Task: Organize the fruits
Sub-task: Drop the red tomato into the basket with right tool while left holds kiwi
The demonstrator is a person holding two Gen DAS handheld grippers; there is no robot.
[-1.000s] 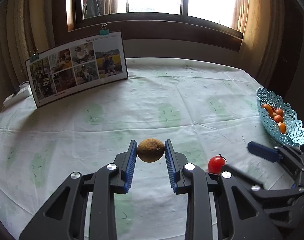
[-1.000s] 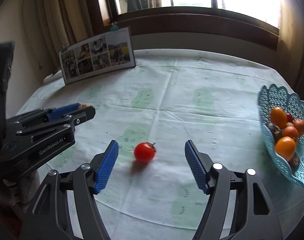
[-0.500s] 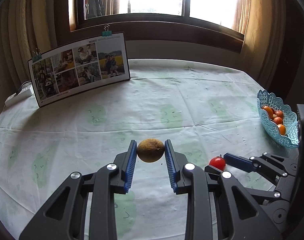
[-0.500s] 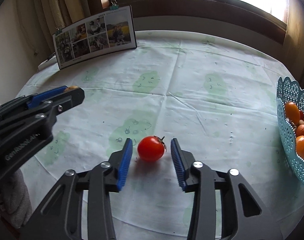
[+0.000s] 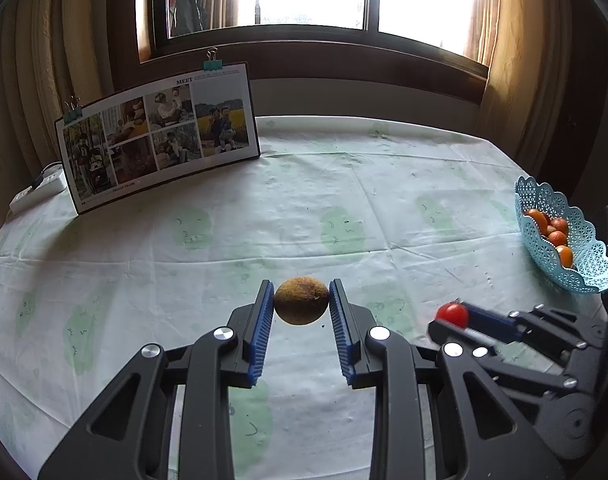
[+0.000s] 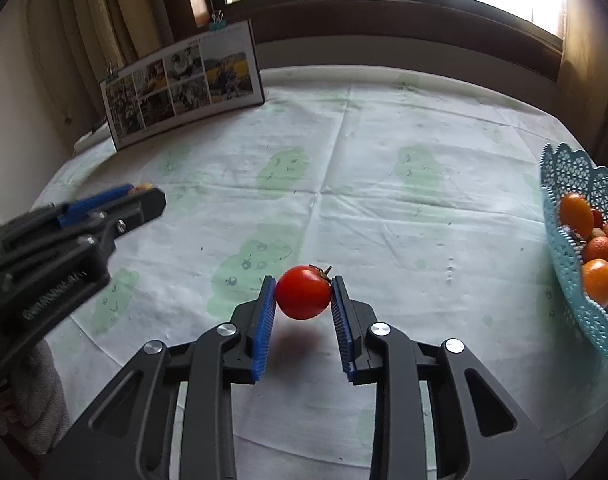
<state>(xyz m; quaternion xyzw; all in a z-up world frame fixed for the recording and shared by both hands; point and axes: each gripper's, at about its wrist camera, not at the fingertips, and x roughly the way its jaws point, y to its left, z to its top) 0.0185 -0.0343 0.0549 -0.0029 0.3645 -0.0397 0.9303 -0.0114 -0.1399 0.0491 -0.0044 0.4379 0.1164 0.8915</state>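
My left gripper is shut on a brown kiwi and holds it above the tablecloth. My right gripper is shut on a red tomato and holds it just above the cloth, with its shadow below. In the left wrist view the right gripper shows at the right with the tomato in it. In the right wrist view the left gripper shows at the left. A light blue lace basket with several orange and red fruits stands at the right edge; it also shows in the left wrist view.
A round table with a white and green cloth. A photo board with binder clips stands at the back left. A white power strip lies at the far left. A window sill and curtains are behind the table.
My right gripper closed on the tomato and lifted it slightly off the cloth. My left gripper kept hold of the kiwi and stayed nearly still.
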